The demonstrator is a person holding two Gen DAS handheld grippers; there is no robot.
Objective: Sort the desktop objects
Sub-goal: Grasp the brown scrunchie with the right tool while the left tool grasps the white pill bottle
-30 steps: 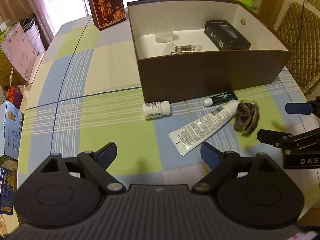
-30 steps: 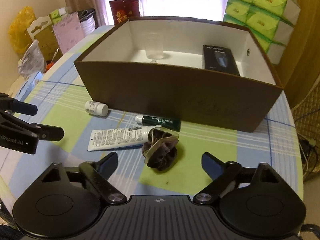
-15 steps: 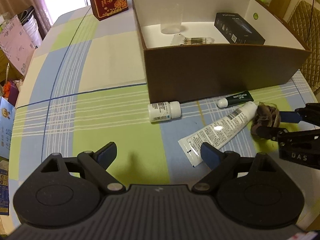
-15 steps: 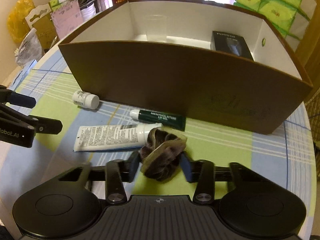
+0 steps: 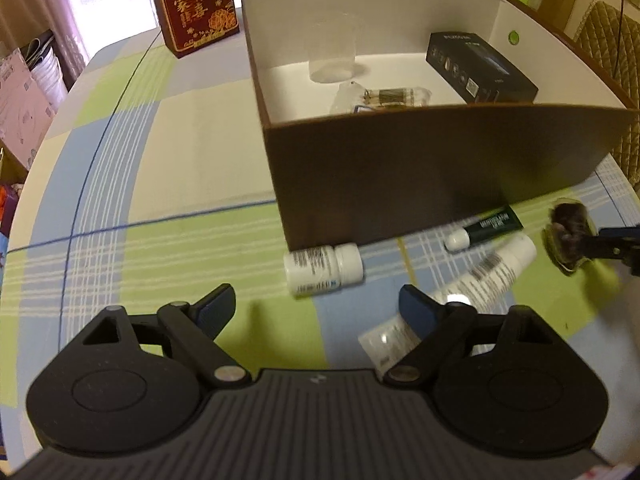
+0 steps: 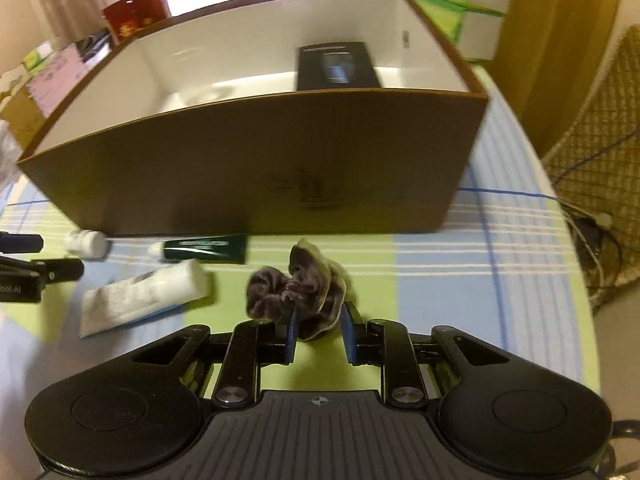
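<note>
The right claw [image 6: 318, 334] has its fingers drawn in on the brown velvet scrunchie [image 6: 298, 286], pinching it just off the checked surface [image 6: 460, 280] in front of the brown box [image 6: 280, 176]. The left claw [image 5: 316, 306] hangs wide and empty above the small white pill bottle [image 5: 323, 269], which lies on its side against the box's near wall. By my reckoning the sorting is about half done: three things already sit inside the box, one clear cup [image 5: 332, 54], one black carton [image 5: 480, 67] and one clear packet [image 5: 380, 98]. Four remain outside: the one scrunchie now gripped, one pill bottle, one dark green lip-balm tube [image 5: 484, 228] and one white cream tube [image 5: 472, 284], all close together. A red gift box [image 5: 196, 4] stands apart at the far edge.
</note>
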